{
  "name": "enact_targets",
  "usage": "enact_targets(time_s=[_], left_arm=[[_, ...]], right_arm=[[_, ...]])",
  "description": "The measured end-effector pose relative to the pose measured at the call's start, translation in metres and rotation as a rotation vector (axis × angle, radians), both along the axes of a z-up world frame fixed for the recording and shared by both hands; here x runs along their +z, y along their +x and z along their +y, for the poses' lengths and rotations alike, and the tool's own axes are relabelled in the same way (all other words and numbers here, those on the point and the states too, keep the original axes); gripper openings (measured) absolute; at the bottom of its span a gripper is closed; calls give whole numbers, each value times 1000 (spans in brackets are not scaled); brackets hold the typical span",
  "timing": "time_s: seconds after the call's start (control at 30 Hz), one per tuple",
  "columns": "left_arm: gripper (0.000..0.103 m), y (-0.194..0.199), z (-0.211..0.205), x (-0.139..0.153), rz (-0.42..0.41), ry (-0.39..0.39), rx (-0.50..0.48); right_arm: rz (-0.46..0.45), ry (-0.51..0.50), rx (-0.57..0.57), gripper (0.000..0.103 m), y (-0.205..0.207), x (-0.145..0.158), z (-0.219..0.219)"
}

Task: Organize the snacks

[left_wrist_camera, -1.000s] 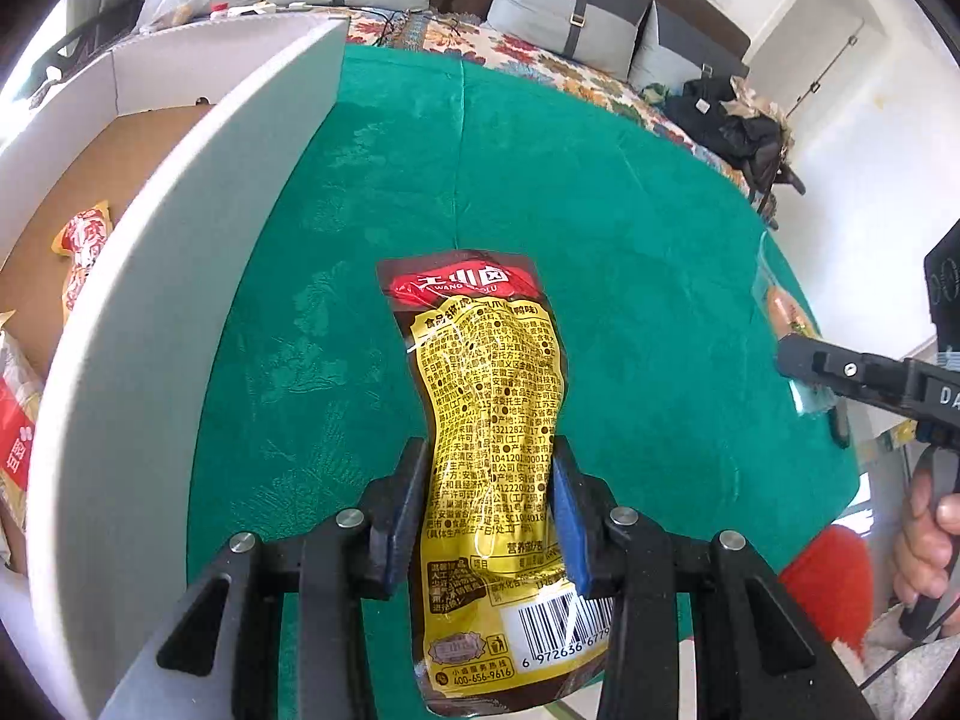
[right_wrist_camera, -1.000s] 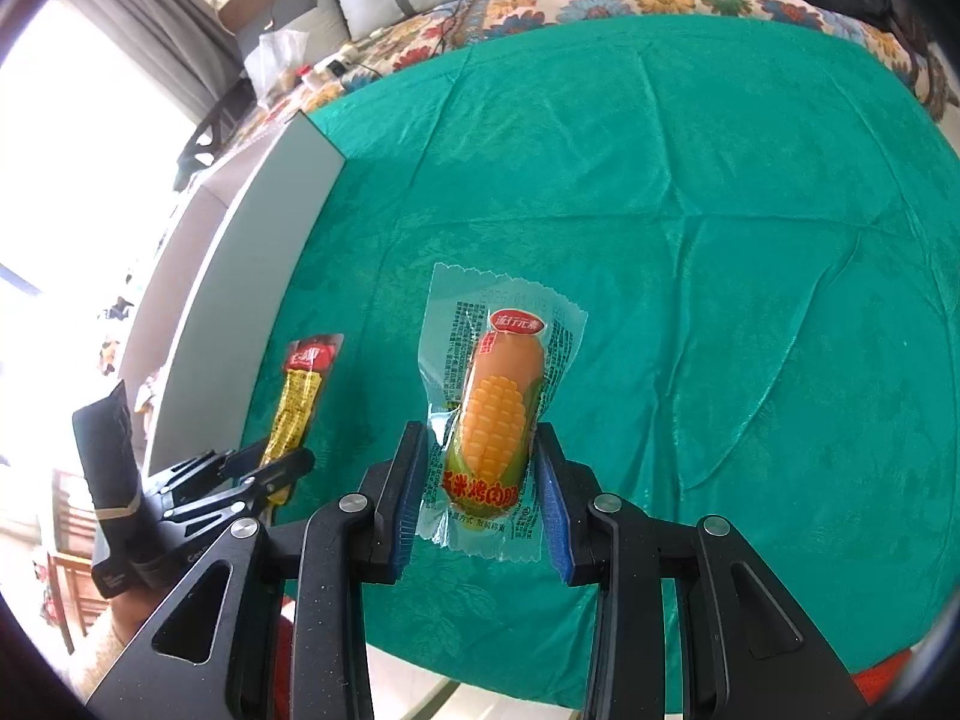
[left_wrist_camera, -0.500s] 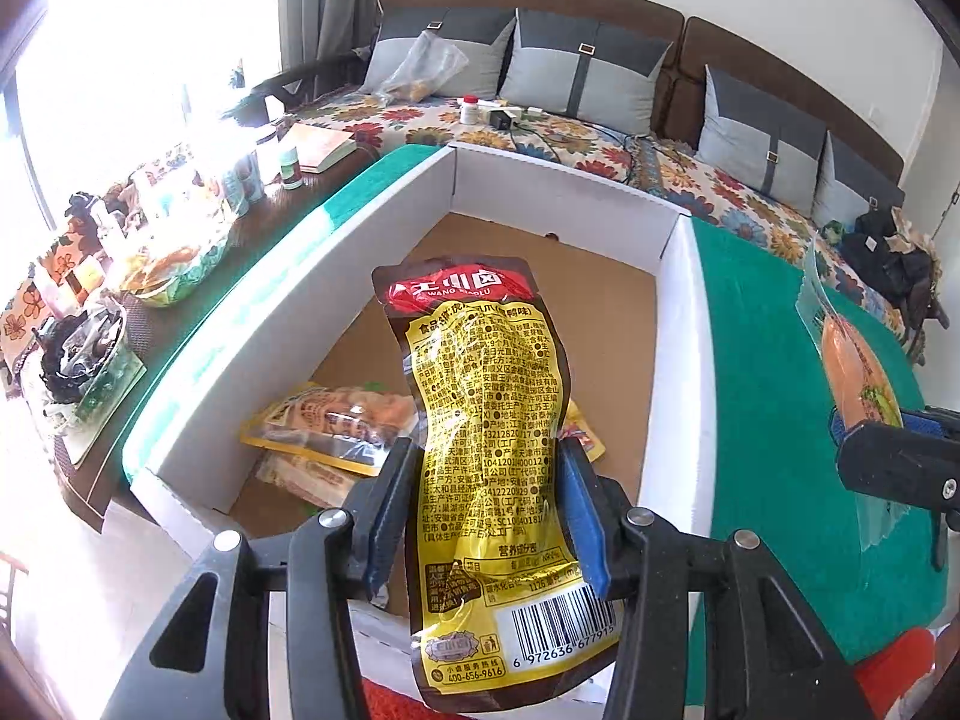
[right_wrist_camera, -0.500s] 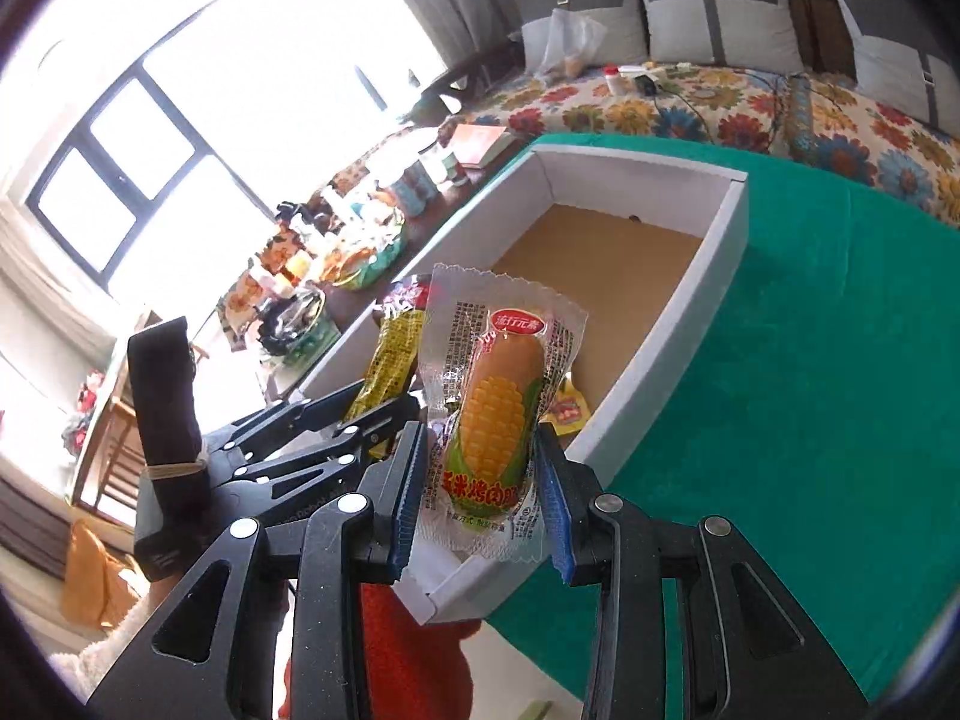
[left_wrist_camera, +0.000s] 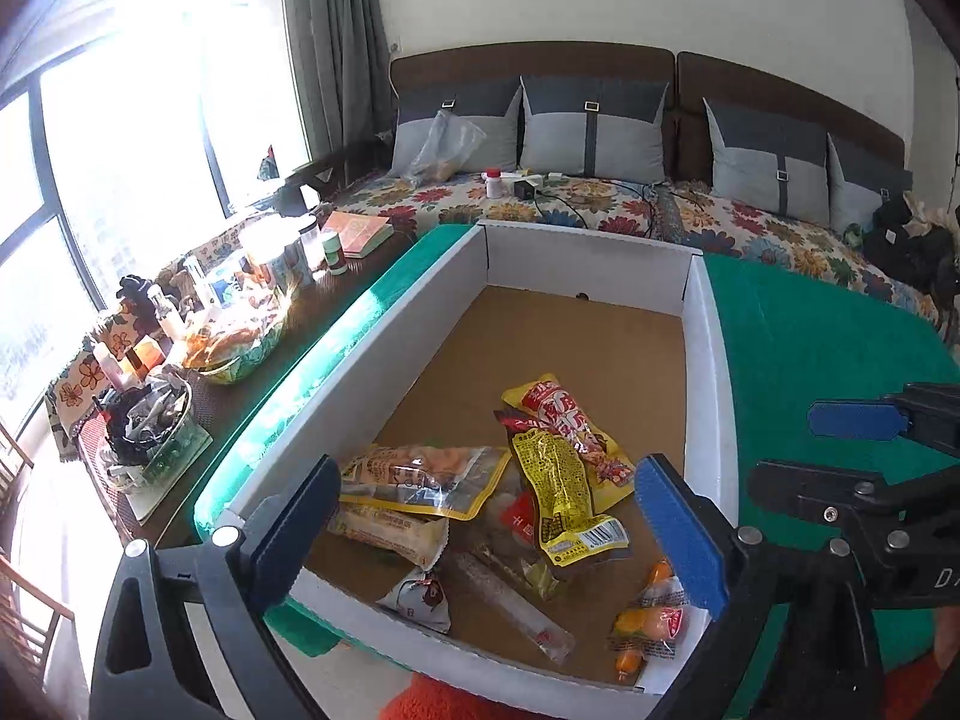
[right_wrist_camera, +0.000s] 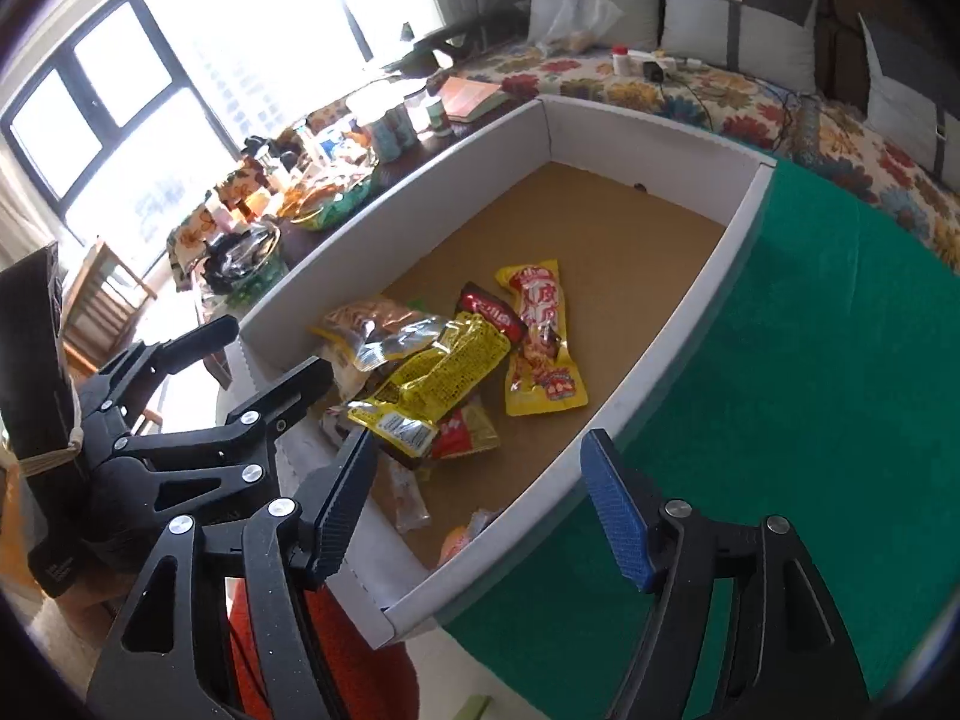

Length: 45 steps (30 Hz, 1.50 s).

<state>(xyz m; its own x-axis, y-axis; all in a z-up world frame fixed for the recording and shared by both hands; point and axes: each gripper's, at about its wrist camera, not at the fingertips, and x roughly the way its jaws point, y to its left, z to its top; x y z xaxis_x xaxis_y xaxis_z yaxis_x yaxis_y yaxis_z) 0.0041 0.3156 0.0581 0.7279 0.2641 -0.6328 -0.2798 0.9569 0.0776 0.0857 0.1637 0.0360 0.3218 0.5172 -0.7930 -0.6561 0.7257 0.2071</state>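
Left gripper [left_wrist_camera: 489,531] and right gripper [right_wrist_camera: 480,504], jaws opening and empty, above white box [left_wrist_camera: 702,324]; yellow packet [left_wrist_camera: 558,495] lies at frame centre inside.

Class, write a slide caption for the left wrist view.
Left gripper opening above the white cardboard box, yellow snack packet lying inside.

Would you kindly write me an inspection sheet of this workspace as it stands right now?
Surface: green tablecloth, bare where visible.
Job's things: white cardboard box holding the yellow snack packet, the corn sausage packet and other wrapped snacks.
Clutter: bottles and a book on the side table.
Grippers: left gripper and right gripper, jaws opening, nothing between them.
Cables: black cable on the floral sofa.
Surroundings: grey cushions, curtain, bright window.
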Motion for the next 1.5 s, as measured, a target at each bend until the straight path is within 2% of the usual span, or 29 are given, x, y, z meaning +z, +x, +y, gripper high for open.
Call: enact_targets(time_s=[0.07, 0.2, 0.27, 0.33, 0.53, 0.9, 1.1, 1.27, 1.43, 1.5], left_arm=[[103, -5, -6, 17, -61, 37, 29], [103, -14, 0, 31, -106, -41, 73], [103, -16, 6, 30, -103, -75, 99], [103, -18, 10, 25, -84, -74, 140], [103, -23, 13, 15, -45, 0, 215], [103, -29, 13, 13, -17, 49, 189], [103, -31, 14, 9, -11, 15, 173], [103, -31, 14, 7, -5, 18, 164], [103, -31, 19, -2, 39, -31, 176], [103, -32, 18, -4, 44, -22, 176]], right_arm=[[-54, -1, -3, 76, 0, 11, -3], [-206, 9, -45, 77, -5, 31, -14], [-300, 22, -74, 85, -11, 40, -19], [-331, 15, -84, 85, -13, 43, -20], [-264, -16, -74, 85, -13, 32, -11], [-228, -47, -35, 85, -24, 22, 5], [-209, -71, -35, 85, -24, 17, 8], [-203, -76, -28, 85, -24, 14, 12], [-196, -75, -8, 85, -28, 12, 20], [-194, -77, 3, 85, -29, 11, 24]])
